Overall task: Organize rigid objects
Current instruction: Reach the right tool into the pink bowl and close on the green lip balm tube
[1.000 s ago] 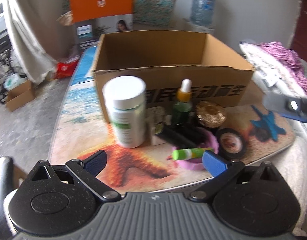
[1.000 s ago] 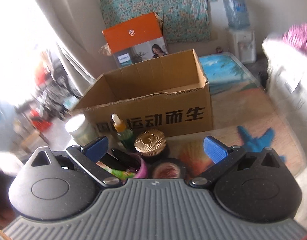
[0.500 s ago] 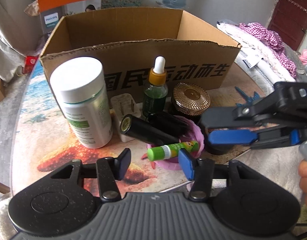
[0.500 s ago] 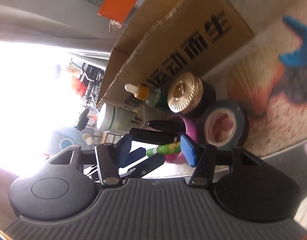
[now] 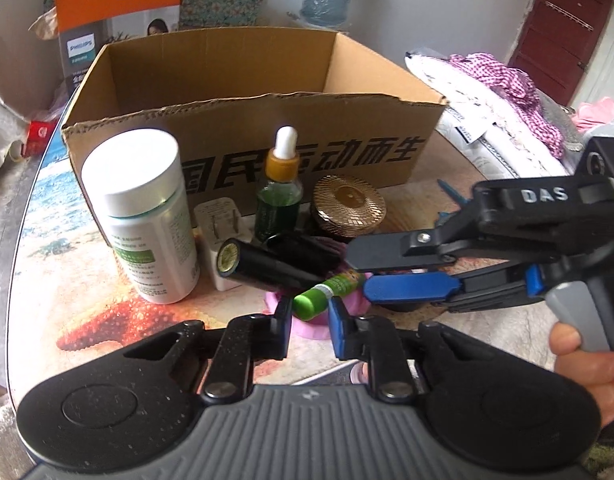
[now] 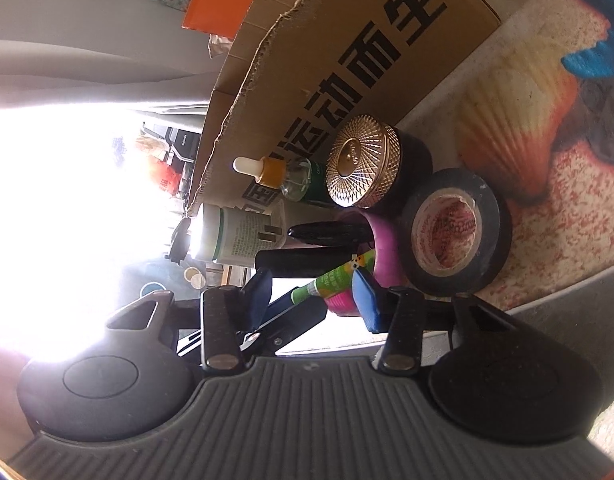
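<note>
A green lip-balm tube point(image 5: 327, 292) lies across a pink bowl point(image 5: 311, 326) with two black tubes point(image 5: 275, 266). My left gripper point(image 5: 309, 330) is narrowed around the tube's near end, pads close to it; contact is unclear. My right gripper point(image 5: 361, 276), rolled on its side, reaches in from the right with its fingers above and below the tube's far end. In the right wrist view the right gripper point(image 6: 313, 294) straddles the tube point(image 6: 331, 280). A white bottle point(image 5: 141, 216), dropper bottle point(image 5: 279, 194), gold-lidded jar point(image 5: 349, 208) and tape roll point(image 6: 453, 228) stand nearby.
An open cardboard box point(image 5: 243, 88) stands just behind the objects, apparently empty. A white plug adapter point(image 5: 223, 236) sits beside the white bottle. The round table's edge point(image 5: 11, 264) curves close at left and front. Clothes and bags point(image 5: 499, 92) lie at the right.
Both grippers have narrowed from wide open and moved in on the green tube. The right gripper rolled sideways and came in from the right.
</note>
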The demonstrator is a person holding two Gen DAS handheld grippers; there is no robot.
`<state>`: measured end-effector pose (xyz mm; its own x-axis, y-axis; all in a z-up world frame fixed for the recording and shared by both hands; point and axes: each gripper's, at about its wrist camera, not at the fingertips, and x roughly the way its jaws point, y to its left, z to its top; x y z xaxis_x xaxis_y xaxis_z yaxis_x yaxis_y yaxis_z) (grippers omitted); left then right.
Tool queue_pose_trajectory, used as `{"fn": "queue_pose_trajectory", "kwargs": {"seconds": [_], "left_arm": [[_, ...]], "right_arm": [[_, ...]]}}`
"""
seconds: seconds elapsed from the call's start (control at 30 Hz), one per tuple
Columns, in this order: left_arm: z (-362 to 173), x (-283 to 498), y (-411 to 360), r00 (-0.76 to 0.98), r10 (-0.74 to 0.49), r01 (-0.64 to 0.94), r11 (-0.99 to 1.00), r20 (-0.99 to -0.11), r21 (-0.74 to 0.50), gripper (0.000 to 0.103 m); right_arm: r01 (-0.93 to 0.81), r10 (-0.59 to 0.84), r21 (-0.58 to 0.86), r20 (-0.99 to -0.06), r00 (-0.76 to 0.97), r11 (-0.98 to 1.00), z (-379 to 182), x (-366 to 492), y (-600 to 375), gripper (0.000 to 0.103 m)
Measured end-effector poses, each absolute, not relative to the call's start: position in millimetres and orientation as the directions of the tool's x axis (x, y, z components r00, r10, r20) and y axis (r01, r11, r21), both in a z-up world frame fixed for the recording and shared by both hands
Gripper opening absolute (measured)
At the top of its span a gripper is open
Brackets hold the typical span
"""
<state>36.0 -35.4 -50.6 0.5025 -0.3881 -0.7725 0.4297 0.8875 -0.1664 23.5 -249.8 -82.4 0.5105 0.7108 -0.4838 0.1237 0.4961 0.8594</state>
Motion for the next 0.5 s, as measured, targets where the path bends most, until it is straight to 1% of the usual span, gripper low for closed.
{"fn": "queue_pose_trajectory", "kwargs": {"seconds": [0.2,0.37,0.5], "left_arm": [[-51,31,-48,0.485,-0.407,0.479,0.864,-0.774,-0.154,0.016],[-57,34,-57,0.453,-0.402,0.494,0.856,-0.796,-0.151,0.015],[-58,40,-59,0.437,-0.402,0.49,0.856,-0.805,-0.161,0.016]], "right_arm": [[0.149,0.714,0.868,-0.477,0.513,0.473,-84,17,-259,0.039],[0.162,0.715,0.871,-0.476,0.512,0.464,-87,16,-261,0.036],[0.173,0.713,0.87,-0.48,0.51,0.462,-90,18,-261,0.029]]}}
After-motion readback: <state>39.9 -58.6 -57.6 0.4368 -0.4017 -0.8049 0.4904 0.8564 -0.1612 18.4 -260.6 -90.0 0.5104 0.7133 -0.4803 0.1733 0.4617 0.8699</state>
